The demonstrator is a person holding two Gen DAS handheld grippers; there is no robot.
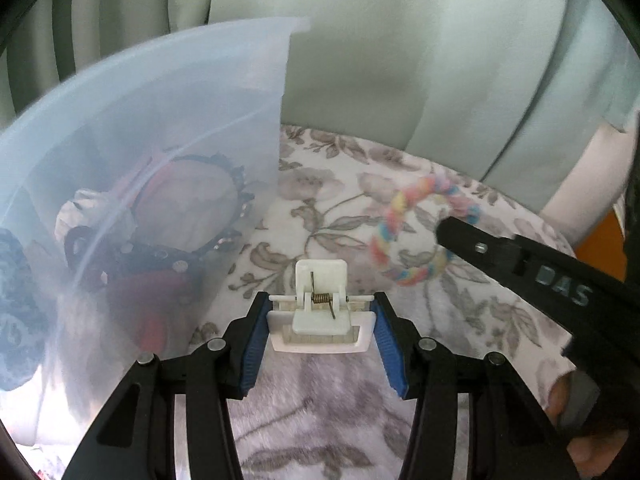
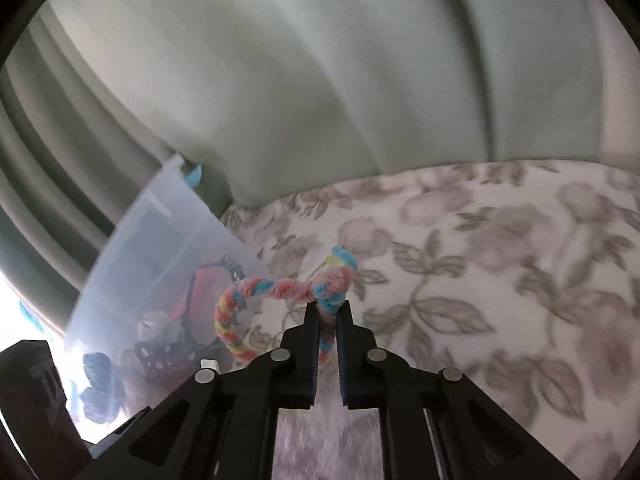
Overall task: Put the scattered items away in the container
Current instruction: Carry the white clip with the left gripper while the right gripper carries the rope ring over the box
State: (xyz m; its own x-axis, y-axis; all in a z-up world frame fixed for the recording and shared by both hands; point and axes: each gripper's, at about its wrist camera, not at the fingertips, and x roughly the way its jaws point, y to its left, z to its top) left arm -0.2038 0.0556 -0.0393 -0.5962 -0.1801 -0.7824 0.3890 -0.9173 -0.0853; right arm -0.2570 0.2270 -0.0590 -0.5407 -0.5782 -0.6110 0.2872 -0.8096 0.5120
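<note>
A floral blanket (image 1: 344,184) covers the soft surface, with pale green cushions (image 1: 400,60) rising behind it. On the blanket's left side stands the translucent plastic container (image 1: 140,128), already holding a black studded band (image 1: 224,208), something red and a dark blue crocheted piece (image 1: 16,280) — all blurred through its wall.

The left gripper (image 1: 320,320) points steeply down toward the blanket just beside the container, its blue-padded fingers (image 1: 252,344) partly open and pressed on either side of a white spring clip (image 1: 320,312), which it holds clear in front of the camera.

The right gripper (image 2: 329,320) reaches in from the right at a shallower downward slant, rolled a little. Its jaws are closed almost fully, pinching one strand of a twisted pastel rainbow hair ring (image 2: 256,300); the loop hangs out to the left of the fingertips, lifted off the blanket and near the container's wall. In the left wrist view the ring (image 1: 416,232) is motion-blurred, and part of a person's hand (image 1: 568,404) shows at the gripper's handle.
</note>
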